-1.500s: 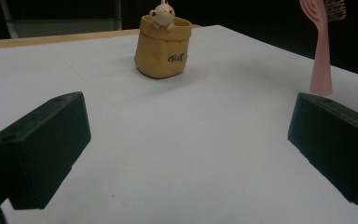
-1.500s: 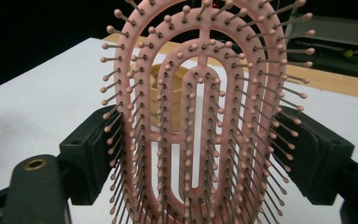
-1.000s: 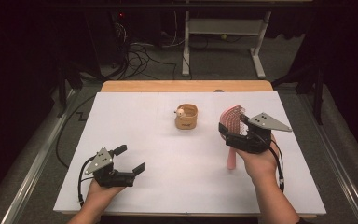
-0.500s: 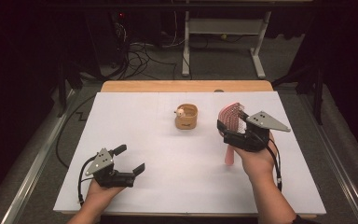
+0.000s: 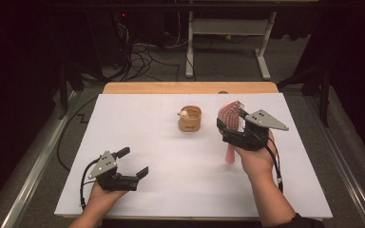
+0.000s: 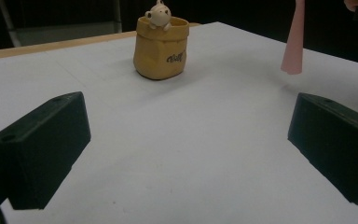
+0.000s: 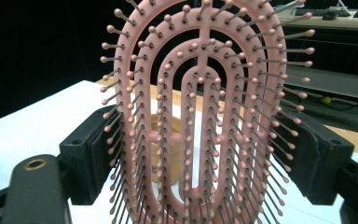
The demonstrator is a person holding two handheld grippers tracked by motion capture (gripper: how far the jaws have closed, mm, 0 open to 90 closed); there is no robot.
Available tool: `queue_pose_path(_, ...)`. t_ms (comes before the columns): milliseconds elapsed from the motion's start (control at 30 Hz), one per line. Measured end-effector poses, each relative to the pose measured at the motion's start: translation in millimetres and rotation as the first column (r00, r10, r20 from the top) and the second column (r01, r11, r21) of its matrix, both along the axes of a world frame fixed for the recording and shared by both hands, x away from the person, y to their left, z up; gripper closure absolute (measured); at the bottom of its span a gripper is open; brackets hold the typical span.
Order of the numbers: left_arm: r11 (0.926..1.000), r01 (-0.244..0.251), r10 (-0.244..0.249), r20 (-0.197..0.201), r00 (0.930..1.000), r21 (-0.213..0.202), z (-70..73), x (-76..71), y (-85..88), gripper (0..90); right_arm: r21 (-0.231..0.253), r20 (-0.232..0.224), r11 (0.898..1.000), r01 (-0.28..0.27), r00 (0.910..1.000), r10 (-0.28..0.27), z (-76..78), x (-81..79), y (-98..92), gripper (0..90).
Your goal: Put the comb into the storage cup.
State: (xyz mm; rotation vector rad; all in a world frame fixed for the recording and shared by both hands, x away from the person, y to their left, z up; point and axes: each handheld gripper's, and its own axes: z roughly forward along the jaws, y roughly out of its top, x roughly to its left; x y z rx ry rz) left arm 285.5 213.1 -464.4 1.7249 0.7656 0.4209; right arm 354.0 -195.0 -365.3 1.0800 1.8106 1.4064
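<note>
While right gripper (image 5: 234, 127) jaws clamp pink hairbrush (image 5: 232, 115) upright, handle down; left gripper (image 5: 132, 163) jaws open

White table top (image 5: 171, 156), wood edge (image 5: 147, 88), floor cables (image 5: 142, 57), metal stand (image 5: 228, 52)

Left gripper (image 6: 186, 149) sits low over the white table (image 6: 191, 154), jaws spread wide with bare surface between them. Ahead stands a tan sack-shaped holder (image 6: 161, 49), a small pale figure, maybe a bear, at its rim. Far right hangs a pink handle (image 6: 293, 44).
</note>
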Motion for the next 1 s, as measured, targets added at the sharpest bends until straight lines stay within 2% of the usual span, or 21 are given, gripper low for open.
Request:
queue_pose_path(400,1.0,0.004,-0.004,-0.004,1.0,-0.004,-1.0,0.5,0.9,0.0,0.017,0.043,1.0,0.016,0.9989,-0.017,8.8,8.6,7.3,20.5)
queue_pose_path(767,0.9999,0.007,-0.007,-0.003,1.0,-0.009,-0.5,-0.2,1.6,0.0,0.035,0.054,0.999,0.02,0.9983,-0.022,13.9,22.7,13.1,20.5)
queue_pose_path(1000,0.9998,0.008,-0.008,-0.001,1.0,-0.016,-0.7,1.0,1.7,0.0,0.03,0.067,0.999,0.02,0.9975,-0.022,17.7,30.0,20.6,20.5)
